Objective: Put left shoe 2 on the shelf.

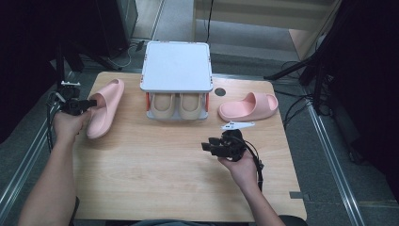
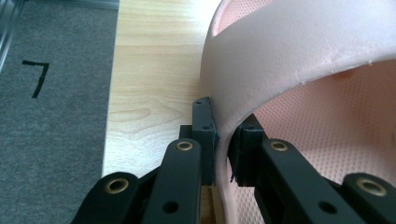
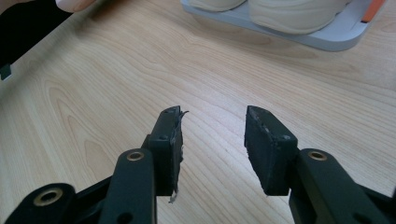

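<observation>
1. Left gripper (image 1: 83, 104) first: in the left gripper view its two jaws are pinched tight on the strap edge of the left pink slipper (image 2: 299, 51), one pad (image 2: 205, 135) outside the strap and the other inside, over the dotted footbed.

2. From the high view we see that slipper (image 1: 104, 108) lying at the left edge of the table (image 1: 155, 174), just left of the small grey shoe rack (image 1: 176, 66), its length running near to far.

3. Our right gripper (image 1: 221, 145) hangs over bare wood near the middle-right of the table; its jaws stand well apart with nothing between them.

4. The second pink slipper (image 1: 248, 106) lies to the right of the rack, untouched, with a small white piece (image 1: 237, 125) just near of it.

5. A pair of beige slippers (image 1: 178, 105) already fills the rack's lower shelf; its flat top looks bare.

6. We judge the step in hand to be the pick-up of the left slipper: the grip is made, the lift is not yet begun.

7. Next we would lift it clear of the table and carry it right, toward the rack, most likely onto the top. A foam strap bends, so the slipper may swing or tilt; we should keep the pinch firm and move steadily.

8. Our right gripper is free to take the other slipper.
</observation>
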### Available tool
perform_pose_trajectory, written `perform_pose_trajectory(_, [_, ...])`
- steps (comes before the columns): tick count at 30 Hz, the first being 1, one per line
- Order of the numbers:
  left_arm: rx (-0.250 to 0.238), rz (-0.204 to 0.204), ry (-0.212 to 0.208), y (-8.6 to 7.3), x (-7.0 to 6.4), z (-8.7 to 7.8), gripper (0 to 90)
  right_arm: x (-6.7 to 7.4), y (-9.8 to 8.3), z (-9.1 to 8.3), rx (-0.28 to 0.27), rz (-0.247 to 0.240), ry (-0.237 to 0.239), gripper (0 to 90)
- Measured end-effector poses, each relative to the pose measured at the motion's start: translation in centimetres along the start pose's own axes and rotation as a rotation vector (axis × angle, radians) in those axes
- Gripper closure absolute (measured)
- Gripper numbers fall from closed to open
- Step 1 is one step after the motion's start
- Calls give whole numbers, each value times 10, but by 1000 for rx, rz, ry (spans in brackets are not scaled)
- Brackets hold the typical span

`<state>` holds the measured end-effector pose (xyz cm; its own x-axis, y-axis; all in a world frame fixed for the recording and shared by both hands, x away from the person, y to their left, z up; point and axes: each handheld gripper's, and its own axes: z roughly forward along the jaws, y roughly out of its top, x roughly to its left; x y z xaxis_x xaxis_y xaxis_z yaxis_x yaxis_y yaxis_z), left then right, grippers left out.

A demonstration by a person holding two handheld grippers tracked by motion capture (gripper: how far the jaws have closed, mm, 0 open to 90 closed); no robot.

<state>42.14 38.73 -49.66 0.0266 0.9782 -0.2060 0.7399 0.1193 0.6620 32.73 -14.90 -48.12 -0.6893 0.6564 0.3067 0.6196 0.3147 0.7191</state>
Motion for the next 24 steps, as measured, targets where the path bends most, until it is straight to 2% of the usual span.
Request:
perform_pose_trajectory(5, [9, -9, -21, 6, -5, -5, 819, -1, 2, 1, -4, 1, 10, 577])
perform_pose_trajectory(6, [-7, -10, -27, 7, -8, -9, 819, -1, 3, 1, -3, 3, 12, 577])
perform_pose_trajectory(8, [-8, 10, -31, 13, -16, -15, 824, -1, 5, 2, -7, -3, 19, 578])
perform_pose_trajectory(11, [3, 29, -23, 20, -21, -19, 822, 0, 6, 2, -4, -5, 19, 578])
perform_pose_trajectory(16, [29, 26, 10, 46, -35, -31, 821, 0, 12, 5, -8, -26, 25, 578])
perform_pose_trajectory(17, [29, 26, 10, 46, -35, -31, 821, 0, 12, 5, -8, -26, 25, 578])
perform_pose_trajectory(18, [33, 34, 27, 57, -40, -35, 820, 0, 13, 7, -5, -29, 30, 578])
perform_pose_trajectory(19, [33, 34, 27, 57, -40, -35, 819, 0, 13, 7, -5, -29, 30, 578])
perform_pose_trajectory(22, [41, 38, 36, 76, -48, -43, 818, 0, 16, 10, -5, -30, 41, 578])
perform_pose_trajectory(24, [42, 40, 36, 80, -50, -45, 818, 1, 16, 10, -2, -31, 44, 578])
